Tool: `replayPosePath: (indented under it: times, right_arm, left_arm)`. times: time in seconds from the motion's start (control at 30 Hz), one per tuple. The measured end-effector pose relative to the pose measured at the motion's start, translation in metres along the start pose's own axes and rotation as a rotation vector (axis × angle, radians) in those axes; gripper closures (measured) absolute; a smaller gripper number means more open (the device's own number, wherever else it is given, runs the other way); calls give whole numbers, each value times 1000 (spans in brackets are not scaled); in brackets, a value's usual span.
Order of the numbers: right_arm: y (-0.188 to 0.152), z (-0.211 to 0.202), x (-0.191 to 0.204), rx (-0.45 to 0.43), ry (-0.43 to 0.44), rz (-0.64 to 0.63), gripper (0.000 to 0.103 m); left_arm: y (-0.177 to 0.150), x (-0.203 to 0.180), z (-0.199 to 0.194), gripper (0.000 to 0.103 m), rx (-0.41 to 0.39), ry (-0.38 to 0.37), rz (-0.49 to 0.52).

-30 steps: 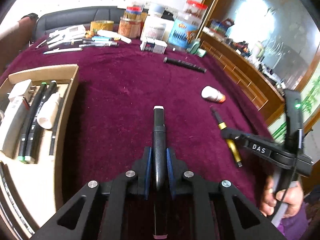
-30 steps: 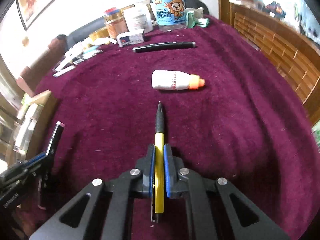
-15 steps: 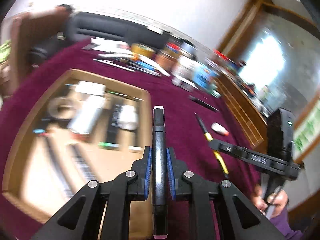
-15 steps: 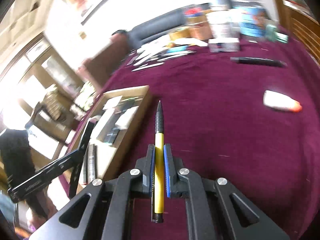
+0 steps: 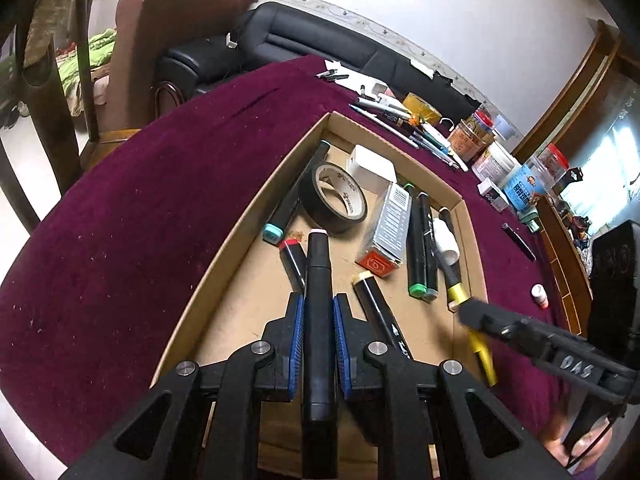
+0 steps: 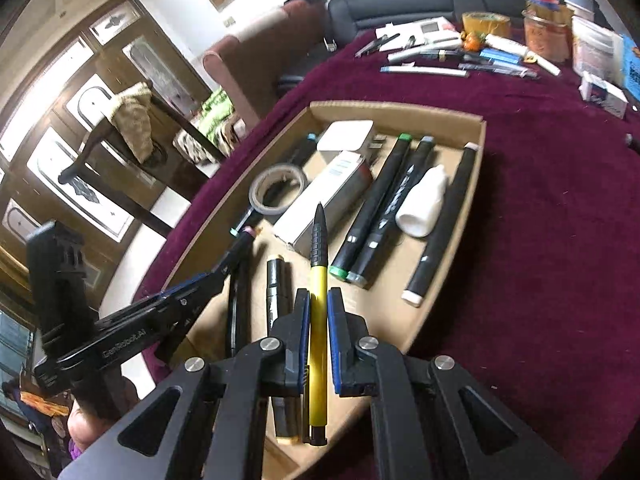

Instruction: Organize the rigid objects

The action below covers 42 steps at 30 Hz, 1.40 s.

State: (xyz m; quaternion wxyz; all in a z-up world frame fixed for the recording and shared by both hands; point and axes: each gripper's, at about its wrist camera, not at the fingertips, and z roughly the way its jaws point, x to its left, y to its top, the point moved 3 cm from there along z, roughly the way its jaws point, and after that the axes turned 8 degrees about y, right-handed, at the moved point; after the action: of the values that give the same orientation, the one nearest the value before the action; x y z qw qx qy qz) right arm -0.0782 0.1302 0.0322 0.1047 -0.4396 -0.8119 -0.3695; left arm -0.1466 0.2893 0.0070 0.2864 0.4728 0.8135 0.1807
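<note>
Maroon tablecloth [image 5: 132, 208] bearing a cardboard tray [image 5: 224, 248], left gripper [image 5: 316, 316] clamped on a black marker [image 5: 318, 280] above the tray floor, right gripper [image 6: 318, 312] clamped on a yellow pen [image 6: 319, 312] over the tray, tape roll [image 5: 334, 200] and white bottle [image 6: 422, 202] lying farther inside.

A round table [image 5: 132, 208] draped in a deep maroon cloth fills the middle of the room. Just behind its far edge runs a black leather sofa [image 5: 312, 40], set against a white wall [image 5: 460, 12] with a patterned trim strip. Left of the sofa stands a brown armchair [image 5: 160, 32], and left again a dark wooden chair [image 6: 132, 148] with a tan cloth [image 6: 134, 118] thrown over its back. Beyond that chair, dark-framed glazed doors [image 6: 80, 92] let in bright daylight over a pale floor [image 6: 160, 208].
</note>
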Motion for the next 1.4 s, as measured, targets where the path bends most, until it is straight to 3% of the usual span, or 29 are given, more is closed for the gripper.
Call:
replayPosePath:
  times: [0.23, 0.37, 0.5, 0.57, 0.63, 0.8, 0.97, 1.07, 1.17, 1.27, 1.4]
  right_arm:
    - [-3, 24, 0, 48, -47, 2, 95]
    - [-3, 23, 7, 25, -114, -50, 94]
    - [-3, 17, 12, -5, -155, -90, 94]
    - [-4, 13, 15, -16, -151, -106, 87]
    - [-5, 7, 18, -40, -155, -121, 64]
    - [-5, -12, 23, -110, -182, -163, 59]
    - [-6, -27, 16, -162, -225, -170, 51]
    - [-8, -34, 8, -185, -235, -147, 50]
    - [-10, -42, -3, -214, -243, -109, 43]
    - [-13, -50, -10, -242, -253, -82, 40]
    - [-18, -58, -17, -265, -273, -65, 36]
  left_arm:
    - [2, 6, 7, 84, 3, 17, -6]
    - [5, 8, 4, 76, -14, 25, -13]
    - [6, 10, 3, 74, -11, 26, -31]
    - [6, 9, 3, 71, -14, 31, -34]
    - [6, 6, 2, 66, -19, 32, -47]
    - [6, -4, -3, 38, -41, 52, -37]
    - [5, -18, -22, 22, -119, 86, 14]
    - [4, -28, -38, 20, -206, 152, 61]
    - [3, -38, -55, 2, -302, 230, 104]
    - [1, -47, -75, 1, -414, 293, 131]
    - [0, -57, -89, 1, -481, 350, 163]
